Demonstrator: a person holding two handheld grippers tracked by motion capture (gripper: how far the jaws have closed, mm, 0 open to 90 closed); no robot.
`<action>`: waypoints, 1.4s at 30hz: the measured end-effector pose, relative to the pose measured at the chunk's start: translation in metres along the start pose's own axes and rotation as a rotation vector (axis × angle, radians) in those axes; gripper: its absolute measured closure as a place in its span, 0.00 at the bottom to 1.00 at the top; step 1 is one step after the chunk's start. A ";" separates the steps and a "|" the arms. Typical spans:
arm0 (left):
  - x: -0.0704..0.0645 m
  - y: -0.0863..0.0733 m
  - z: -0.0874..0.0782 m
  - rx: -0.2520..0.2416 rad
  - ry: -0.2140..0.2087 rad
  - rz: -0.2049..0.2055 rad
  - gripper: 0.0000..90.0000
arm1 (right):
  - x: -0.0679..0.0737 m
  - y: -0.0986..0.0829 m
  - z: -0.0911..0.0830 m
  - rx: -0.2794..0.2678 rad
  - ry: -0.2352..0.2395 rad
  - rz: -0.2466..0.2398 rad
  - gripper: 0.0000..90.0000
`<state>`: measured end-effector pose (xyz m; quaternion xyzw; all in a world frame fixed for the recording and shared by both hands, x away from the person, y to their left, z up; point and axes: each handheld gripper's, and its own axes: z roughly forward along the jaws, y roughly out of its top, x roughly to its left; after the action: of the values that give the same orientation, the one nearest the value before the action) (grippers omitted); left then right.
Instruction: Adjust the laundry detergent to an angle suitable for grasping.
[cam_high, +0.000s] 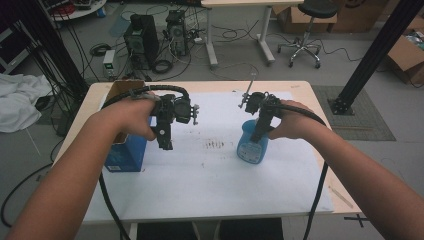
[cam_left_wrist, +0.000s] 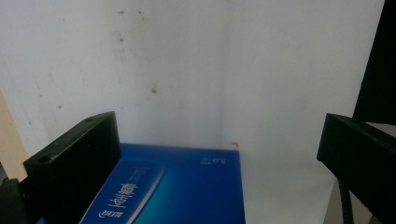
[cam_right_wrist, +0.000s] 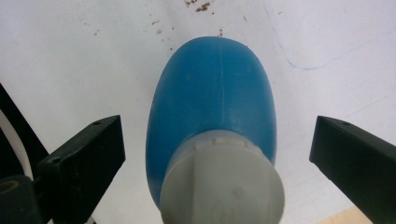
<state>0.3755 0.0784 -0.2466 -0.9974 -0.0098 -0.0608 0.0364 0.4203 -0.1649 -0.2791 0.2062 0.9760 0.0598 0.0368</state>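
- The bottle (cam_high: 252, 145) is standing upright on the white sheet (cam_high: 210, 175) that is covering the table (cam_high: 295, 86), right of the middle and directly under the right gripper (cam_high: 260, 131).
- It is blue with a pale cap (cam_right_wrist: 223, 182); the cap is sitting on, so I cannot tell what is inside.
- The right gripper is hanging over the bottle with its jaws spread wide apart, one on either side of the cap, and neither is touching it.
- The right gripper view is looking straight down the bottle: the cap near the lens, the blue shoulder (cam_right_wrist: 215, 93) swelling out beyond it, and a faint blue pen line on the sheet that the high view is too coarse to show.
- The box (cam_high: 125, 150) is standing at the table's left edge, well apart from the bottle; its blue front is facing the person and its brown top flap is showing behind the left hand (cam_high: 132, 117).
- Whether anything is lying in the box I cannot tell, since the hand and forearm are covering its top.
- The left gripper (cam_high: 165, 142) is hovering just right of the box, its jaws gaping wide and gripping nothing.
- The left gripper view is showing the box's blue printed face (cam_left_wrist: 177, 191) with white lettering between its jaws, a detail the high view is leaving blurred.
- The high view alone is taking in both forearms, the trailing cables (cam_high: 107, 200) and the dark smudges (cam_high: 215, 145) on the sheet between the grippers.
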 end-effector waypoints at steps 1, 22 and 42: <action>0.000 0.000 0.000 0.000 0.000 0.000 0.00 | 0.000 0.000 -0.001 0.000 0.000 -0.003 0.02; 0.002 0.000 -0.001 -0.003 -0.007 0.005 0.00 | -0.005 -0.009 -0.027 -0.024 0.004 -0.071 0.00; 0.001 0.006 -0.005 -0.002 -0.007 0.020 0.00 | -0.006 -0.027 -0.066 -0.017 0.000 -0.223 0.00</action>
<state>0.3765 0.0718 -0.2417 -0.9978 0.0000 -0.0567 0.0358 0.4084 -0.1981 -0.2166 0.0959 0.9923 0.0636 0.0448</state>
